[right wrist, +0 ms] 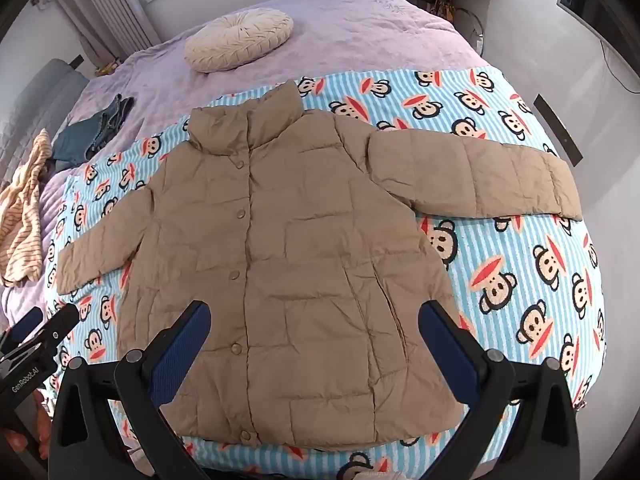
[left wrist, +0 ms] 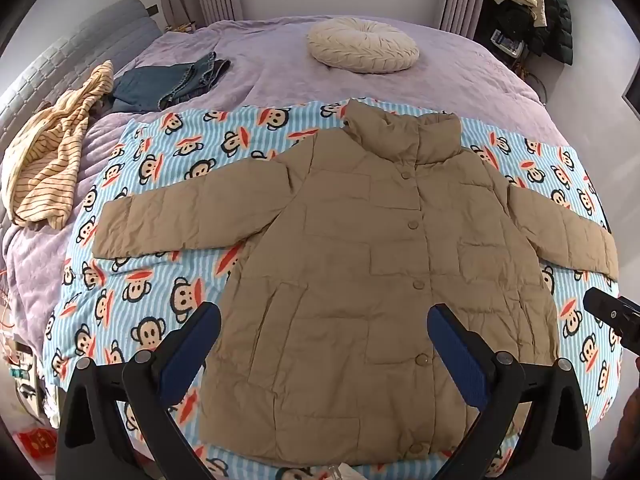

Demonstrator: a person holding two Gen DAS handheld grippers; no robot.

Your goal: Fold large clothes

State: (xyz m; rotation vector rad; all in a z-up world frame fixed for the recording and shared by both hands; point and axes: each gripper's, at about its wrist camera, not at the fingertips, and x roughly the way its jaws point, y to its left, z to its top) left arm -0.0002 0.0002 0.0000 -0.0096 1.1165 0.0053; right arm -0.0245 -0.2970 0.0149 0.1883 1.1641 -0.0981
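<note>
A tan quilted jacket lies flat and buttoned on a monkey-print blanket, collar at the far end, both sleeves spread out sideways. My left gripper hangs open above the jacket's lower left part, nothing between its blue pads. My right gripper is open too, above the jacket's lower right part, with nothing in it. In the left wrist view the right gripper's tip shows at the right edge. In the right wrist view the left gripper's body shows at the lower left.
The blanket covers a bed with a lilac cover. A round cream cushion lies at the far end. Folded jeans and a striped yellow garment lie at the left. Clothes hang at the back right.
</note>
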